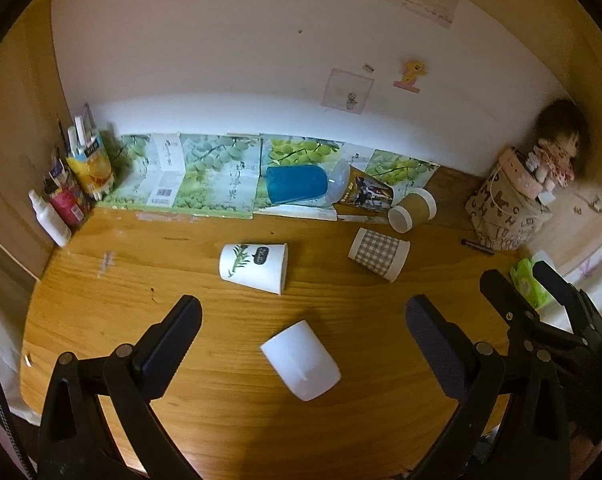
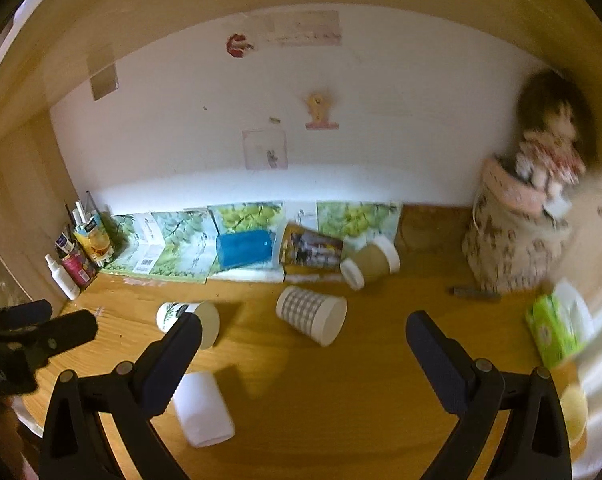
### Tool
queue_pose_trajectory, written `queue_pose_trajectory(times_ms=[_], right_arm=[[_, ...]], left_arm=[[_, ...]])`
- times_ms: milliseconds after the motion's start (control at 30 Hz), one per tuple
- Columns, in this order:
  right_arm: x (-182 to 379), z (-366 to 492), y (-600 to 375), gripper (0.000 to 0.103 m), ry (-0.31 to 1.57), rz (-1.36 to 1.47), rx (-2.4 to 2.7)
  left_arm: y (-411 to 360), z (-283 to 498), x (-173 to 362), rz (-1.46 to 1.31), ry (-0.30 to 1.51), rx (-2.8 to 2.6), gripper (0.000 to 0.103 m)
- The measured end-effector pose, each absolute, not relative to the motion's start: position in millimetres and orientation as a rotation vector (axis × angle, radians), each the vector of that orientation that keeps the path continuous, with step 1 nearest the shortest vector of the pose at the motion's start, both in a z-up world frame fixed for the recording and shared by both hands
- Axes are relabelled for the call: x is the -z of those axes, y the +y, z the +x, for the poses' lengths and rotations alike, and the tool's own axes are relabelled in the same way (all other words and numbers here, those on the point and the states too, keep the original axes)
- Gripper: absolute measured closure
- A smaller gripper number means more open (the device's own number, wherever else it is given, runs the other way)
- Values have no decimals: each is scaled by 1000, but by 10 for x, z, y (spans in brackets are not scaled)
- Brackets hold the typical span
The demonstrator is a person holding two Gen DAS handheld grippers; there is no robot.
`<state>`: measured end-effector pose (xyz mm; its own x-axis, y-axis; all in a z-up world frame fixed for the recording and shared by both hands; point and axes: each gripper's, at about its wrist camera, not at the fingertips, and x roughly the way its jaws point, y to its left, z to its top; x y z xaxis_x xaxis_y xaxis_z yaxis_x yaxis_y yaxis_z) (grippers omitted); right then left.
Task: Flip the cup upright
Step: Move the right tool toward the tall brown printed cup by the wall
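Several cups lie on their sides on the wooden desk (image 1: 205, 408). A plain white cup (image 1: 301, 360) lies just ahead of my left gripper (image 1: 303, 320), which is open and empty; it also shows in the right wrist view (image 2: 203, 408). Further back lie a white cup with a leaf print (image 1: 255, 266), a checked cup (image 1: 379, 254), a brown cup (image 1: 413, 208), a printed cup (image 1: 369, 192) and a blue tumbler (image 1: 297, 184). My right gripper (image 2: 303, 328) is open and empty, with the checked cup (image 2: 313, 314) ahead of it.
Bottles and a carton (image 1: 77, 188) stand at the back left. Grape-print sheets (image 1: 205, 176) lie along the wall. A doll on a printed bag (image 1: 513, 208) fills the back right corner. A green tissue pack (image 2: 555, 330) lies at the right. A dark pen (image 1: 477, 245) lies near the bag.
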<state>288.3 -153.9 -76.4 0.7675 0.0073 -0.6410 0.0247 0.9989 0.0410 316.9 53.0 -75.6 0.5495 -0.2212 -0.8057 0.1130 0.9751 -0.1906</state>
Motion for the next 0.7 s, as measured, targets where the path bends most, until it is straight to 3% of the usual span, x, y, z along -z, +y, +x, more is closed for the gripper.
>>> queue_pose_trajectory(times_ms=[300, 700], right_arm=[[755, 3286, -1852, 1, 606, -132, -131], [937, 3970, -1990, 1, 488, -384, -319]], left_arm=[[306, 3444, 1025, -345, 1120, 213, 1], [80, 3978, 1223, -492, 1097, 159, 1]])
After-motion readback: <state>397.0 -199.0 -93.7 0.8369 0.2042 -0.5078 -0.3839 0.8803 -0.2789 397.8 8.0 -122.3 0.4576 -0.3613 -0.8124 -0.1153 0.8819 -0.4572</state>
